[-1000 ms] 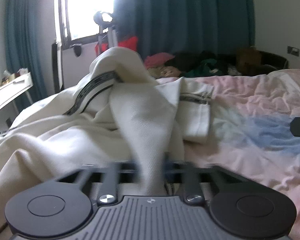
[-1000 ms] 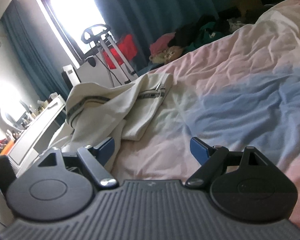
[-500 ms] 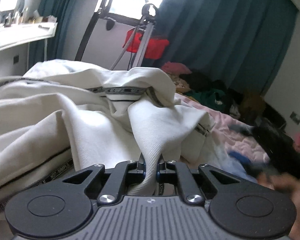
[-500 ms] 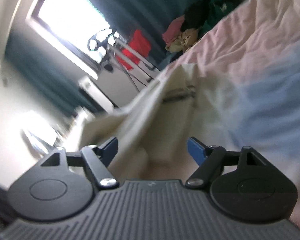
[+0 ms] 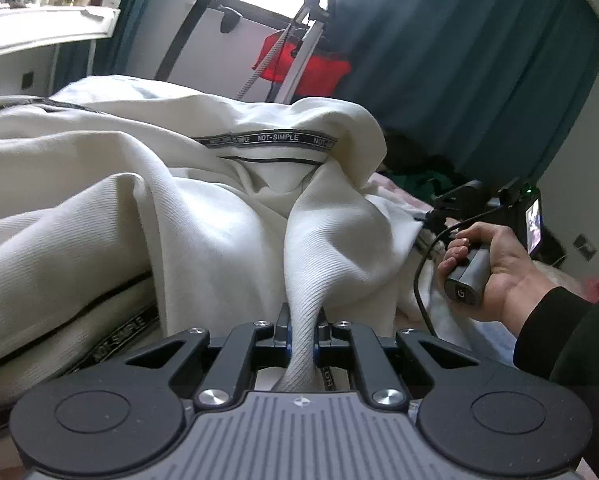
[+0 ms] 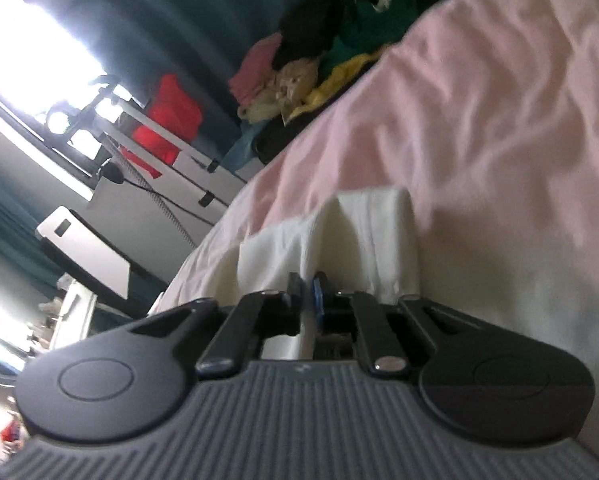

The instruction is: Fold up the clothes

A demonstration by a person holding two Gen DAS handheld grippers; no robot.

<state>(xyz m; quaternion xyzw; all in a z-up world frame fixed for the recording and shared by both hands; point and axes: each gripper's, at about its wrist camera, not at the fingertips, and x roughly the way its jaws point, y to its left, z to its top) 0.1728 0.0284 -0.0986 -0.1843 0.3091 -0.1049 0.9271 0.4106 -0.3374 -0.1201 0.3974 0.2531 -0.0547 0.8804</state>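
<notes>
A cream garment (image 5: 203,216) with black "NOT-SIMPLE" tape lies bunched on the bed. My left gripper (image 5: 301,332) is shut on a raised fold of it, and the cloth runs up between the pads. In the right wrist view, my right gripper (image 6: 307,298) is shut on a thin edge of the same cream garment (image 6: 363,236), which tents up just ahead of the pads. The left wrist view shows a person's hand (image 5: 499,264) gripping the right gripper's handle at the garment's right edge.
The pink sheet (image 6: 479,100) covers the bed to the right. A heap of mixed clothes (image 6: 331,48) lies at the far side, by dark teal curtains (image 5: 459,72). An exercise machine with a red cloth (image 5: 299,60) stands under the window, a white desk (image 5: 39,36) at left.
My right gripper has swung left from over the bare sheet to the garment's edge and shut on it. My left gripper has kept its hold on the fold while it shifted and rolled.
</notes>
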